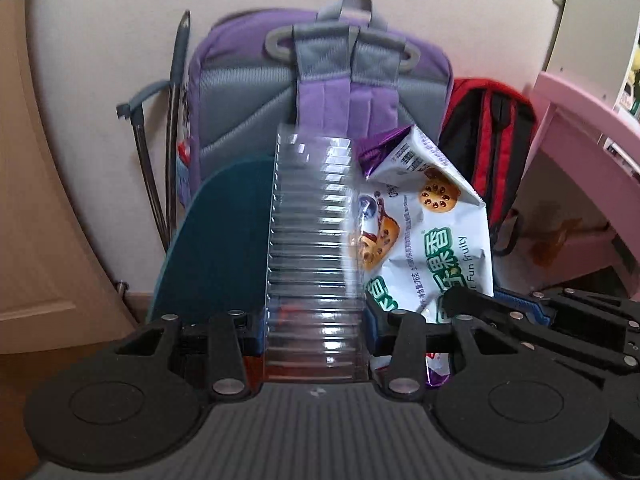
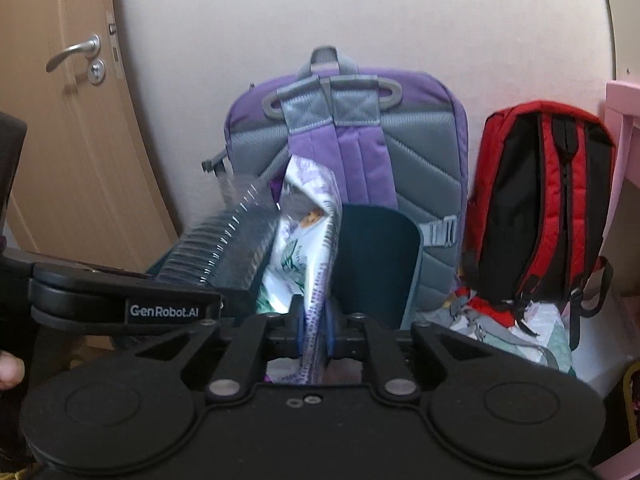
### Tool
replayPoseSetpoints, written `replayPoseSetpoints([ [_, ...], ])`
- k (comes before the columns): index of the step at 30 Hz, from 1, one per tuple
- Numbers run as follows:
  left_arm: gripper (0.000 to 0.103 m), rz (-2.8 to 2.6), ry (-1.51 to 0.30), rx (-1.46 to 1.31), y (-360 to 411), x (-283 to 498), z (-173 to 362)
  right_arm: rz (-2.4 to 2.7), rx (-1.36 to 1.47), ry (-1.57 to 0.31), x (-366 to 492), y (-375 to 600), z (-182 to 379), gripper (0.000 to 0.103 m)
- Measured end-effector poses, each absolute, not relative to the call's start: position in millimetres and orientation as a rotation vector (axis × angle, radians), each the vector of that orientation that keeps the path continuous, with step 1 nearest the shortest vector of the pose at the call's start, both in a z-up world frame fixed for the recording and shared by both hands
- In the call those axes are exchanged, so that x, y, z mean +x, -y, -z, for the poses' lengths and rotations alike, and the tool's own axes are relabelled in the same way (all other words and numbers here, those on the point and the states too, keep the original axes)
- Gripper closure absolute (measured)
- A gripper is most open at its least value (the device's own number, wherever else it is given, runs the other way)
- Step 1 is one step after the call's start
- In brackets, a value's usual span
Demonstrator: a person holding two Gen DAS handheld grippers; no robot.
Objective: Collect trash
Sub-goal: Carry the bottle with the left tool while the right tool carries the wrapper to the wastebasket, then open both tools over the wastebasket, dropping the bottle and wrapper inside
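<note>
My left gripper (image 1: 316,332) is shut on a clear ribbed plastic tray (image 1: 312,240) that stands up between its fingers; the tray also shows in the right wrist view (image 2: 232,236). My right gripper (image 2: 316,332) is shut on a white and purple cookie wrapper (image 2: 308,240), held edge-on. In the left wrist view the wrapper (image 1: 424,224) sits right beside the tray, with the right gripper (image 1: 456,300) below it. A dark teal bin (image 2: 376,260) stands just behind both items; it shows in the left wrist view (image 1: 224,240) too.
A purple and grey backpack (image 2: 360,140) leans on the wall behind the bin. A red and black backpack (image 2: 540,200) stands to its right, next to pink furniture (image 1: 576,128). A wooden door (image 2: 72,120) is at the left. Clothes (image 2: 500,328) lie on the floor.
</note>
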State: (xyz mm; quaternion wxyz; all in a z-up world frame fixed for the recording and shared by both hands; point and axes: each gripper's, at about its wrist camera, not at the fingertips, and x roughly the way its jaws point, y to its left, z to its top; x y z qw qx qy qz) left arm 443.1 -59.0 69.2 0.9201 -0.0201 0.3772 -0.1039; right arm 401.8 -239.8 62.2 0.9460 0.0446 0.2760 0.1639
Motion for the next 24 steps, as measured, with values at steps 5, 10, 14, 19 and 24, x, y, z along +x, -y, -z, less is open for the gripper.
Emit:
replayPoseSetpoints([
  [5, 0.038, 0.211, -0.804, -0.058, 55.0, 448.0, -58.3, -0.331, 0.097, -0.582, 402.4, 241.6, -56.6, 0.078],
  [10, 0.036, 0.204, -0.79, -0.082, 51.0, 441.2, -60.9, -0.339, 0.111, -0.577, 394.2, 245.0, -59.6, 0.076],
  [14, 0.036, 0.204, -0.771, -0.079, 47.0, 427.4, -70.2, -0.35, 0.121, -0.564, 383.0, 248.3, -68.2, 0.075],
  [19, 0.036, 0.2, -0.744, -0.072, 42.4, 402.5, -88.3, -0.357, 0.118, -0.539, 360.5, 250.0, -84.8, 0.074],
  [24, 0.036, 0.189, -0.709, -0.076, 37.8, 368.2, -109.5, -0.362, 0.113, -0.513, 330.2, 253.6, -101.2, 0.063],
])
